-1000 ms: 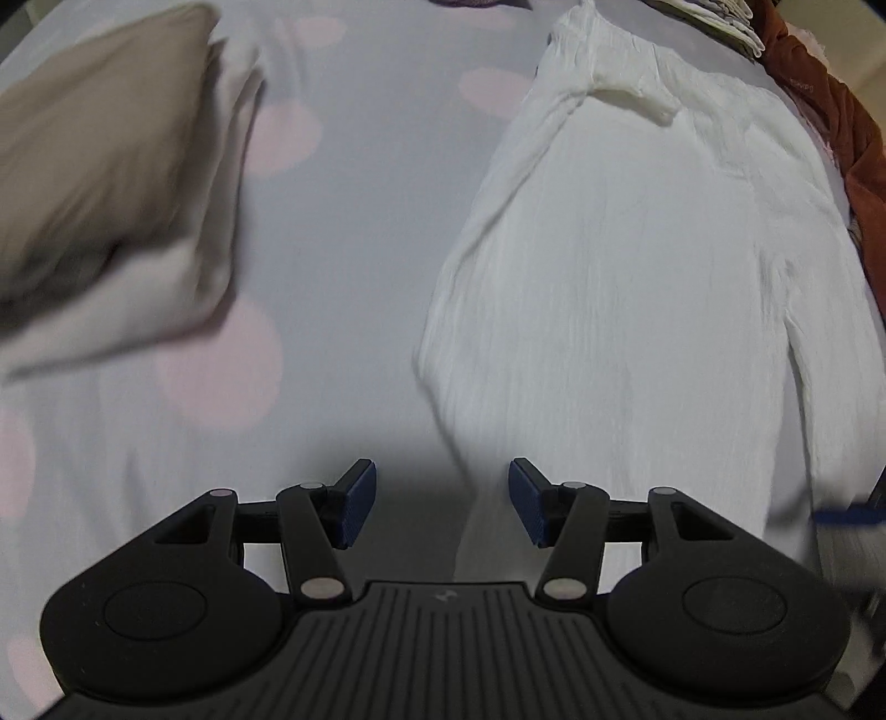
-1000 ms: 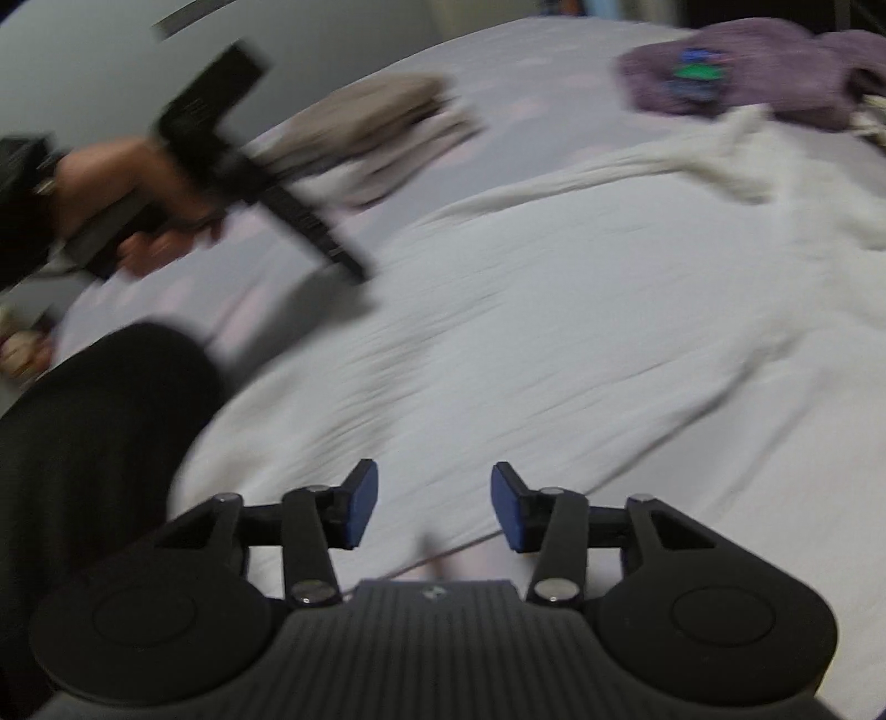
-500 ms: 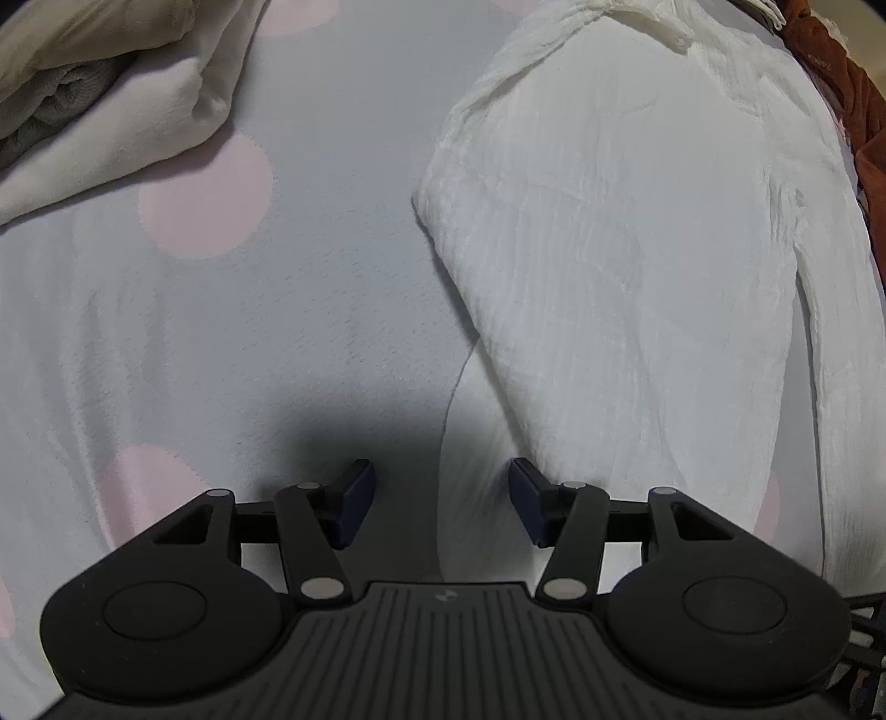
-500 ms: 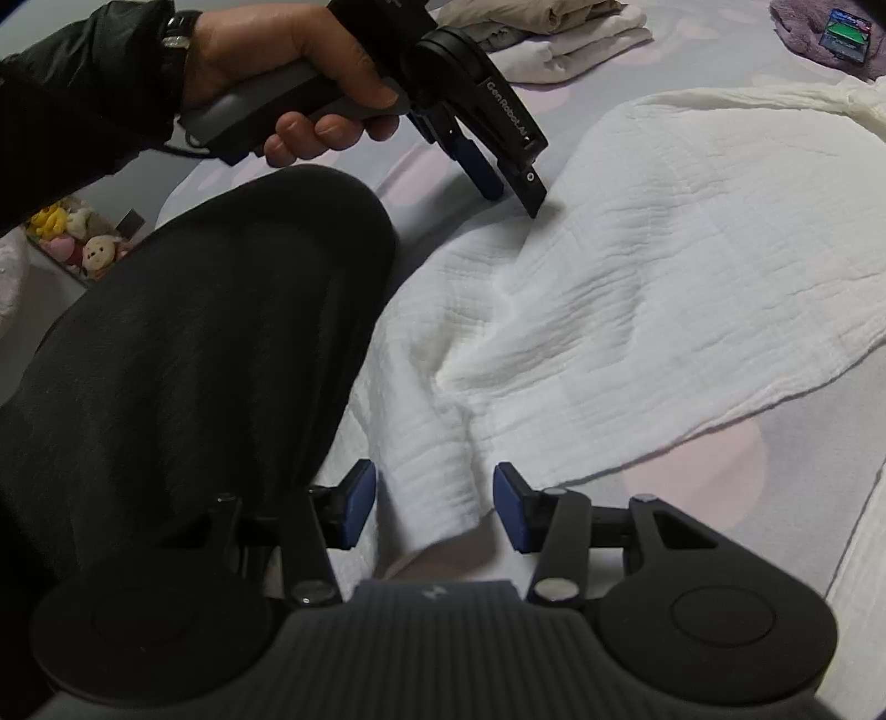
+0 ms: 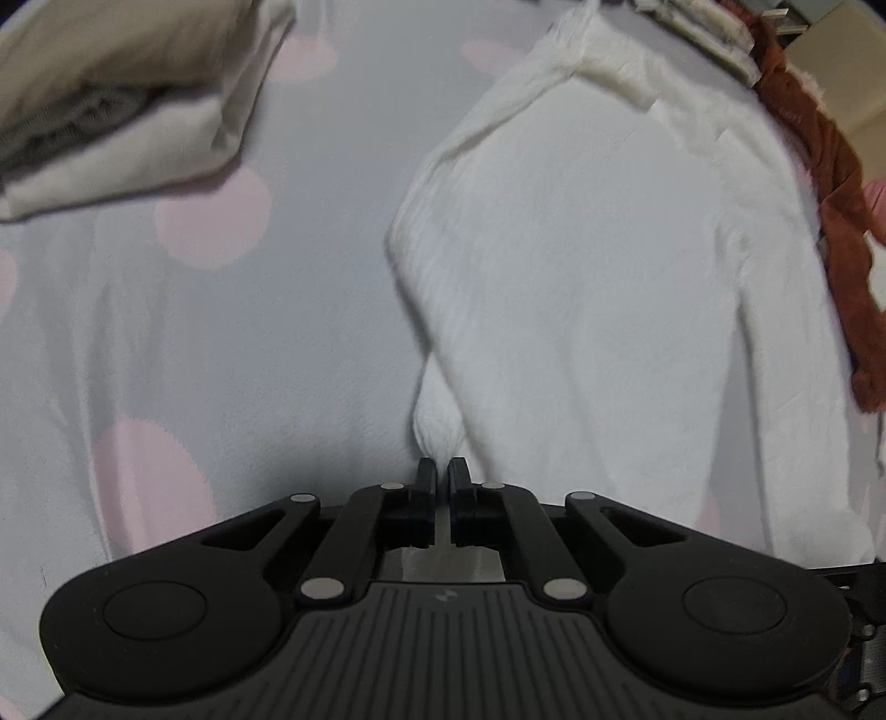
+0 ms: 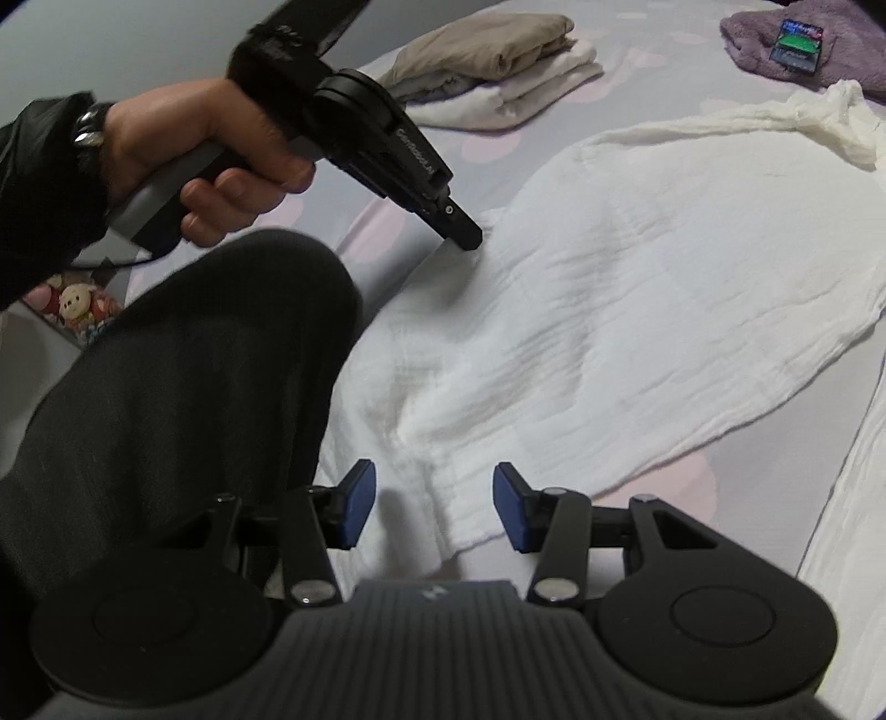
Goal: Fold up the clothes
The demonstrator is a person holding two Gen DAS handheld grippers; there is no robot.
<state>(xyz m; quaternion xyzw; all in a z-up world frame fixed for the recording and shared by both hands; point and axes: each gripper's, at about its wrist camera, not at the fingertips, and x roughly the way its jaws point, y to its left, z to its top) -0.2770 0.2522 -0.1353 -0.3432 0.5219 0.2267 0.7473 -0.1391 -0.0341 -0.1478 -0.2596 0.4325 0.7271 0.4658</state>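
A white crinkled garment [image 5: 598,266] lies spread on the grey sheet with pink dots. My left gripper [image 5: 441,471] is shut on a bunched bit of its near hem, which puckers up just beyond the fingertips. In the right wrist view the same white garment [image 6: 637,310] fills the middle, and the left gripper [image 6: 462,235], held in a person's hand, pinches its left hem edge. My right gripper [image 6: 433,507] is open, its blue pads [image 6: 357,501] on either side of a fold at the garment's near corner.
A folded stack of beige and white clothes [image 6: 498,66] [image 5: 111,99] sits at the far left of the bed. A purple cloth [image 6: 803,44] with a small card lies far right. A rust-brown garment [image 5: 819,183] runs along the right edge. A dark-trousered knee [image 6: 183,376] is close on the left.
My left gripper went from open above the hem to shut on it, lifting a small pucker. My right gripper stayed open and crept closer to the near corner.
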